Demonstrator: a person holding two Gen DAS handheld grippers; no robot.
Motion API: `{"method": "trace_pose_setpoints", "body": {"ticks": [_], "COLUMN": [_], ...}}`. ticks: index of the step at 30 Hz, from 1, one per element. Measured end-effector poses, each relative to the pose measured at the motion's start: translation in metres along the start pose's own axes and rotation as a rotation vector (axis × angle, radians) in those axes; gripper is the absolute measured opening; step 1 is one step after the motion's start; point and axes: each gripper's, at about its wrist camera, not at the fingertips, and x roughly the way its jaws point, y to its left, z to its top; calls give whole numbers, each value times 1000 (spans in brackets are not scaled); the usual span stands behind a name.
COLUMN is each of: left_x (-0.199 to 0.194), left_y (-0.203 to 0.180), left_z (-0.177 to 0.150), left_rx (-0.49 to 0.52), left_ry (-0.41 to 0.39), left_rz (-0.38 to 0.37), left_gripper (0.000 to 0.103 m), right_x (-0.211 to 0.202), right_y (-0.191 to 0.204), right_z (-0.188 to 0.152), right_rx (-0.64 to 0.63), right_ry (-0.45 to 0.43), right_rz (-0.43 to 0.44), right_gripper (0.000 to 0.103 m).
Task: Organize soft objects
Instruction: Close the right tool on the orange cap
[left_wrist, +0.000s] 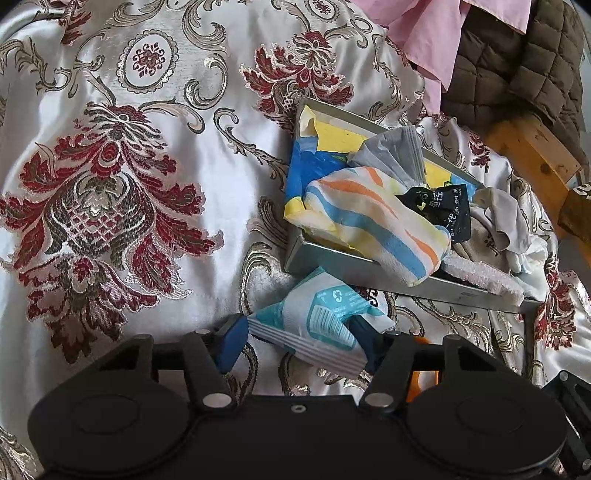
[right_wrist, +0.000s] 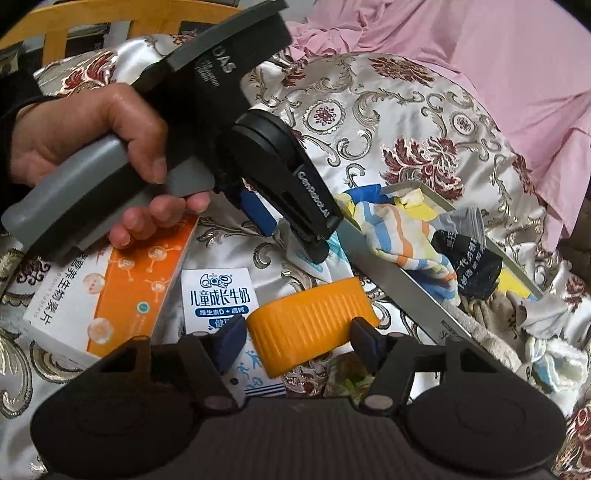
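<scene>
Soft stuff is mostly piled in the grey tray (left_wrist: 332, 266) sitting on the shiny floral cloth (left_wrist: 147, 147): a striped cloth (left_wrist: 373, 221) in orange, blue and yellow draped over the near rim, a grey pouch (left_wrist: 391, 151) behind it, a black packet (left_wrist: 448, 212) with white print, and some pale rags (left_wrist: 506, 225) at the right end. Left hand-held gripper (left_wrist: 299, 341) has a teal-and-white wipes pack (left_wrist: 317, 321) between its blue pads, pads pressing on both sides, just in front of the tray. Right hand-held gripper (right_wrist: 295, 338) is clamped on an orange ribbed lid (right_wrist: 310, 325), with a milk carton (right_wrist: 218, 295) and an orange-and-white box (right_wrist: 122, 295) lying next to it on the cloth. From the right side you can see the person's hand (right_wrist: 92, 147) wrapped round the grey handle of the left one. Pink fabric (right_wrist: 480, 74) is heaped at the back
</scene>
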Motion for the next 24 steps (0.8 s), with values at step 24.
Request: {"method": "trace_pose_setpoints", "body": {"ticks": [24], "left_x": [-25], "left_y": [-9], "left_z": [-13], "left_rx": [22], "left_ry": [-110], "left_rz": [-27], "left_gripper": [61], "right_x": [-5], "right_y": [13], "right_z": [-3], "right_rx": [3], "right_ry": [-23], "right_rz": [-69], "right_gripper": [31]}}
